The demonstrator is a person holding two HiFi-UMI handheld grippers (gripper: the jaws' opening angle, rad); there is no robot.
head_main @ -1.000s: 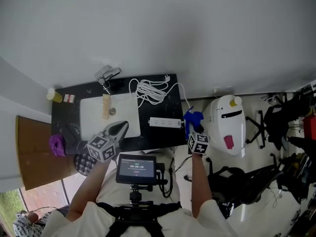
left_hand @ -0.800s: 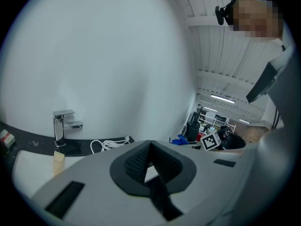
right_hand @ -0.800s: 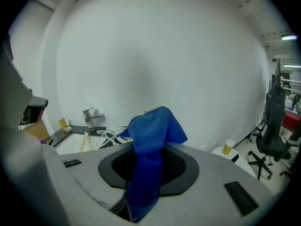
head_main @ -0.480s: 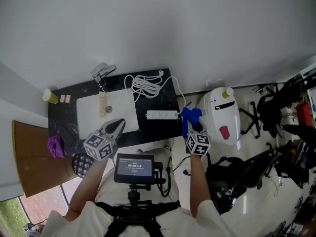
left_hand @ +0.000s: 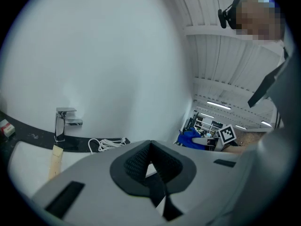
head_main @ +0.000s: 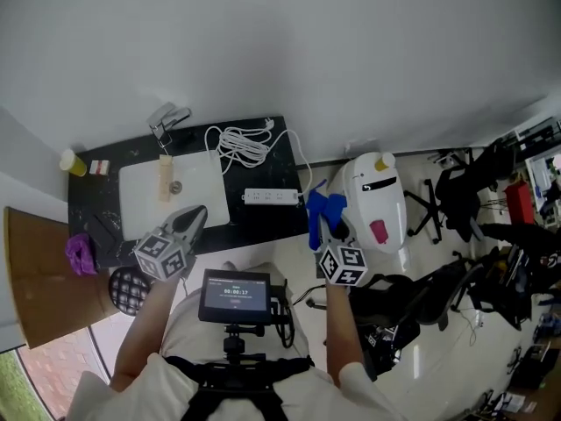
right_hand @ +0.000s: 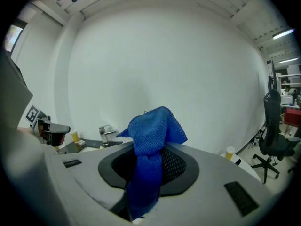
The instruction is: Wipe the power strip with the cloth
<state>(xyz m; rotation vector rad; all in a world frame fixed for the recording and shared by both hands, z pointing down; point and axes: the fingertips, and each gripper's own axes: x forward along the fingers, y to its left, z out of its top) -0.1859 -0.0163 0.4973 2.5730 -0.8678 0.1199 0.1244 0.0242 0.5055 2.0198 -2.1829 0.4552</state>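
The right hand-held gripper [head_main: 321, 228] is clamped on a blue cloth [right_hand: 150, 134], which bunches up above its jaws. Its forearm reaches forward, keeping the gripper just off the right edge of the black table [head_main: 263, 226]. The power strip [head_main: 269, 196] lies flat on the table, near the cloth but apart from it, beside the white sink [head_main: 140, 204]. The left hand-held gripper [head_main: 195, 218], jaws together and empty, hovers at the sink's near corner.
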